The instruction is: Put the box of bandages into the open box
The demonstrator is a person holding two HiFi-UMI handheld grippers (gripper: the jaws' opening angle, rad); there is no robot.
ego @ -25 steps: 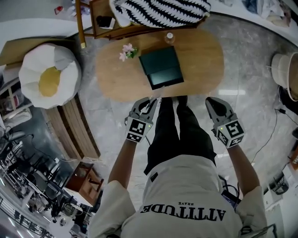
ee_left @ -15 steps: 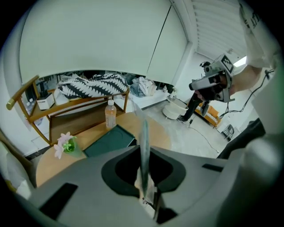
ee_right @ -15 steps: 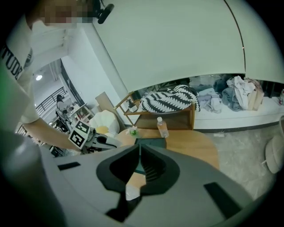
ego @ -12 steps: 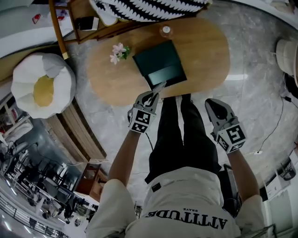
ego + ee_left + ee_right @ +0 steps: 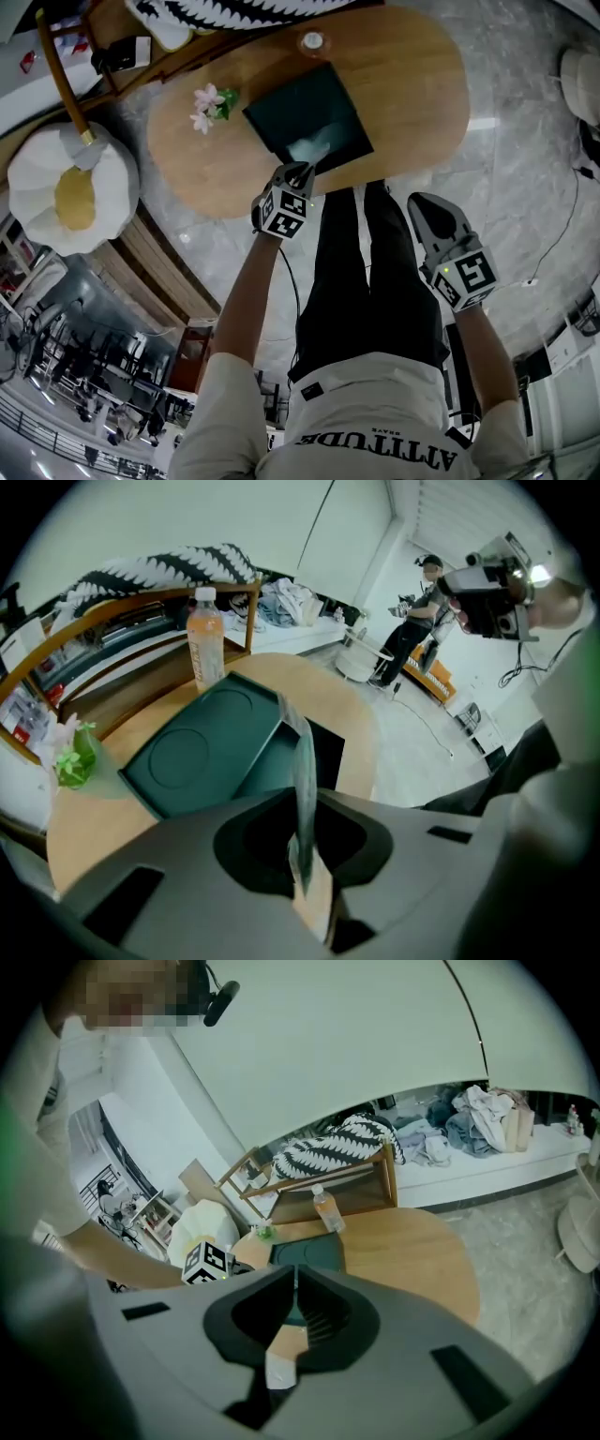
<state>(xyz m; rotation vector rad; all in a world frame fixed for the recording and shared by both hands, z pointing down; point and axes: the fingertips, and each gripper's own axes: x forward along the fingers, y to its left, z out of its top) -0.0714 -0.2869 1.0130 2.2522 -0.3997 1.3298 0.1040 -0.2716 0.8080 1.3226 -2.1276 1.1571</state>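
Observation:
A dark green open box (image 5: 307,120) lies on the oval wooden table (image 5: 412,84), its lid flat beside the tray (image 5: 202,752). My left gripper (image 5: 302,171) hangs over the box's near edge, shut on a thin pale box of bandages (image 5: 312,150). In the left gripper view that bandage box (image 5: 303,761) stands edge-on between the jaws of the left gripper (image 5: 302,803). My right gripper (image 5: 428,203) is off the table's near edge to the right, above the person's legs. Seen in its own view, the right gripper (image 5: 292,1279) is shut and holds nothing.
A drink bottle (image 5: 311,41) stands behind the green box, and pink flowers (image 5: 208,101) lie to its left. A white and yellow cushion (image 5: 61,187) sits on the floor at left. Beyond the table, a wooden bench carries a striped blanket (image 5: 244,9).
The left gripper has gone forward and down with the bandage box, from in front of the table to over the green box's near edge. The right gripper has sunk a little.

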